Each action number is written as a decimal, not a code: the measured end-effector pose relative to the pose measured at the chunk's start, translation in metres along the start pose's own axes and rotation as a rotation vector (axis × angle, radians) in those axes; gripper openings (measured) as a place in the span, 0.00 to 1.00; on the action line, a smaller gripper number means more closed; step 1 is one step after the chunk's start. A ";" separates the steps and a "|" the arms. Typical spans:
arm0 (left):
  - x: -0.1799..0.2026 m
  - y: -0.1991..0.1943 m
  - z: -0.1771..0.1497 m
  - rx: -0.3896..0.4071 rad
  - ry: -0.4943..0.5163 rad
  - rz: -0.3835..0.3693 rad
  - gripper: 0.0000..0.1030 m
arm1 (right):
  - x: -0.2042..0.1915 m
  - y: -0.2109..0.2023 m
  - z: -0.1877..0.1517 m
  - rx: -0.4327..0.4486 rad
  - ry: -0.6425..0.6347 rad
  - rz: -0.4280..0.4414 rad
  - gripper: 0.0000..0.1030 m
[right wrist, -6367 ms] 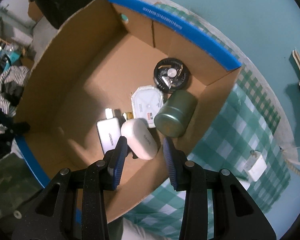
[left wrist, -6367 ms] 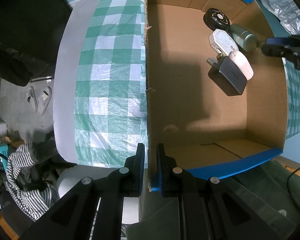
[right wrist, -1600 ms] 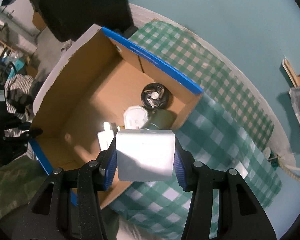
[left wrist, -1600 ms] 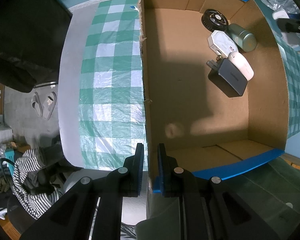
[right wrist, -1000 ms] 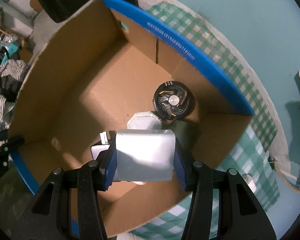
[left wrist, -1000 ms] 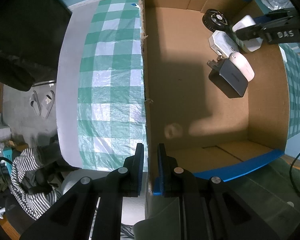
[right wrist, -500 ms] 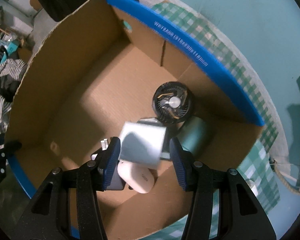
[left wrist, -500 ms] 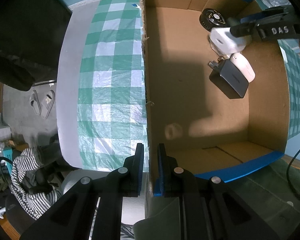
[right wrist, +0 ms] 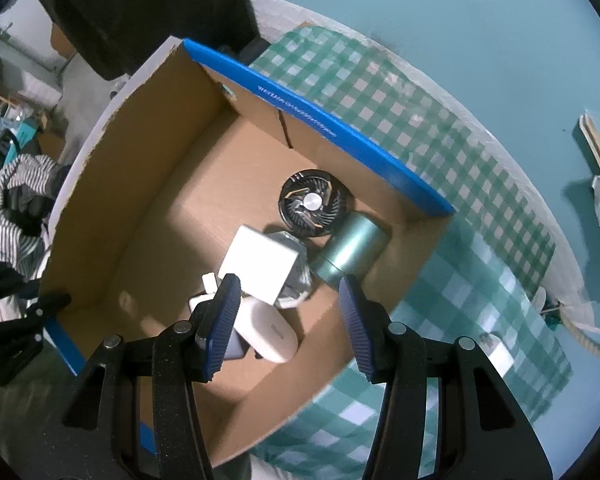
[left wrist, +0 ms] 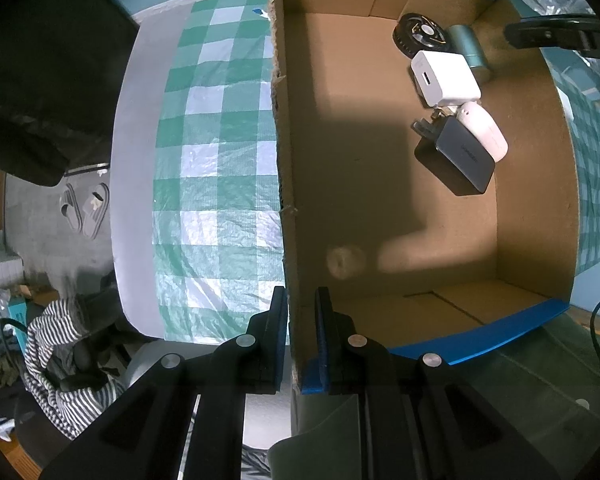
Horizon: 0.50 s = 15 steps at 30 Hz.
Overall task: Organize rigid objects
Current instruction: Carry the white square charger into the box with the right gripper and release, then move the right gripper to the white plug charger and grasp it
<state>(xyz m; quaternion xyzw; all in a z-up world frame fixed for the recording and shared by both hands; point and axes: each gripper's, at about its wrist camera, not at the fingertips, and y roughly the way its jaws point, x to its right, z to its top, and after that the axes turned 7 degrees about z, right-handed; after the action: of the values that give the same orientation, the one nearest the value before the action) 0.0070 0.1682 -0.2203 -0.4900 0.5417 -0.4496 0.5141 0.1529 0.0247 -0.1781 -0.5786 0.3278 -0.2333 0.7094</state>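
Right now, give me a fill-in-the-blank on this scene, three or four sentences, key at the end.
1. The left gripper is clamped on the wall of the ____.
2. The right gripper has nothing between its pads; its jaws are ____.
3. The white square charger lies partly on top of a ____ white device.
4. The round black fan sits beside a ____ cylinder.

Missing words: cardboard box; open; flat; green

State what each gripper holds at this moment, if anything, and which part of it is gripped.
The left gripper is shut on the cardboard box, pinching the top edge of its side wall. The right gripper is open and holds nothing.
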 end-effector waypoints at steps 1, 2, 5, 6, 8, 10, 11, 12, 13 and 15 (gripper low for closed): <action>0.000 -0.001 0.000 0.001 0.001 0.000 0.13 | 0.001 -0.002 -0.001 0.005 0.002 0.000 0.50; 0.001 -0.001 0.000 0.001 0.002 0.000 0.13 | 0.002 -0.006 -0.003 0.013 0.004 -0.001 0.51; 0.001 0.000 -0.001 -0.003 0.002 0.000 0.13 | 0.004 -0.016 -0.008 0.028 0.006 -0.014 0.56; 0.001 0.001 -0.001 -0.005 0.003 -0.001 0.13 | 0.004 -0.019 -0.009 0.033 0.006 -0.016 0.58; 0.002 0.001 -0.001 -0.007 0.007 0.000 0.13 | 0.007 -0.024 -0.013 0.043 0.014 -0.011 0.58; 0.002 0.001 0.000 -0.008 0.007 0.001 0.13 | 0.012 -0.029 -0.017 0.053 0.032 -0.008 0.58; 0.002 0.001 0.000 -0.008 0.007 0.001 0.13 | 0.013 -0.031 -0.018 0.057 0.038 -0.008 0.58; 0.002 0.001 0.000 -0.008 0.007 0.002 0.13 | 0.016 -0.033 -0.021 0.063 0.047 -0.007 0.58; 0.002 0.000 0.001 -0.008 0.006 0.003 0.13 | 0.018 -0.034 -0.023 0.065 0.054 -0.004 0.58; 0.002 0.000 0.001 -0.006 0.007 0.005 0.13 | 0.024 -0.037 -0.029 0.069 0.072 -0.004 0.58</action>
<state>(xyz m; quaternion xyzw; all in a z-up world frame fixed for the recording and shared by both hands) 0.0085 0.1661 -0.2203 -0.4887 0.5460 -0.4484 0.5119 0.1493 -0.0202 -0.1502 -0.5455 0.3439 -0.2667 0.7163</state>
